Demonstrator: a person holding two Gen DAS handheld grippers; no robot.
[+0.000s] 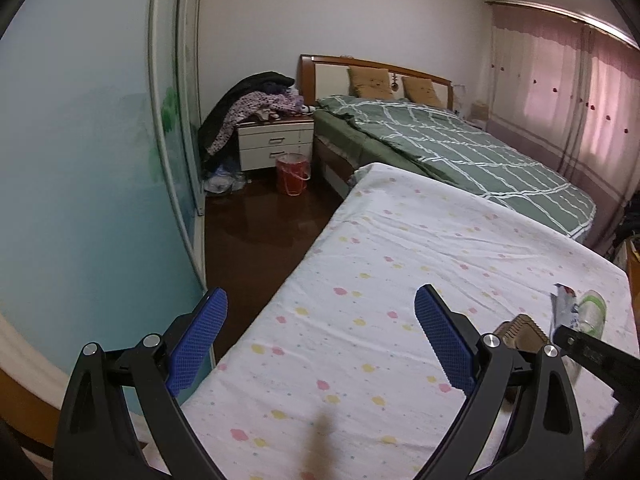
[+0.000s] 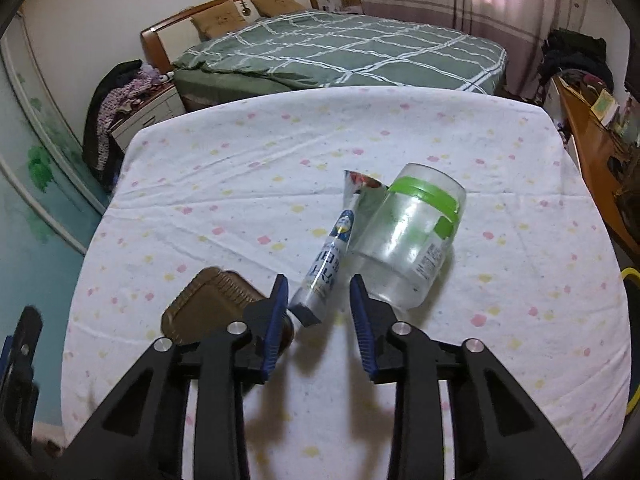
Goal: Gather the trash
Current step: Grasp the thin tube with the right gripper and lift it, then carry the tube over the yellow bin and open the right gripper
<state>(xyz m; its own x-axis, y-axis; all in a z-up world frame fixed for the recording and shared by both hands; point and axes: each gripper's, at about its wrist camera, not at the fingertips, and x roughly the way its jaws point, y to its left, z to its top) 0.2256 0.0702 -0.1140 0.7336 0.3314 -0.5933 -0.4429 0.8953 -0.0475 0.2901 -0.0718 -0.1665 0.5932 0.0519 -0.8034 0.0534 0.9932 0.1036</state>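
Item 1: long, thin foil-and-plastic snack wrapper, white and blue print with a torn red top [image 2: 334, 248]. It lies flat on the table's white cloth with pastel dots [image 2: 240, 184], its near end between the blue pads of my right tool [image 2: 318, 312], its far end touching the jar. I judge it very light, limp and slick. It will likely crumple and may slide out of a loose pinch. Best hold: the near end, where the folded foil is thickest, pinched across its width.

Item 2: clear plastic jar with a lime-green clip lid [image 2: 408, 236], on its side just right of the wrapper. It looks light, rigid, smooth-walled and apt to roll. Best hold: across the body near the lid band.

Item 3: brown ribbed plastic tray, shallow and rectangular [image 2: 208, 304], beside my right tool's left pad. It looks light and thin and may flex. Best hold: one rim.

Right tool: half-parted, straddling the wrapper's end. The pads are not pressing on it yet, so nothing is gripped.

Left tool [image 1: 320, 340]: spread wide and empty, hovering over the table's near left edge, well apart from all three items.
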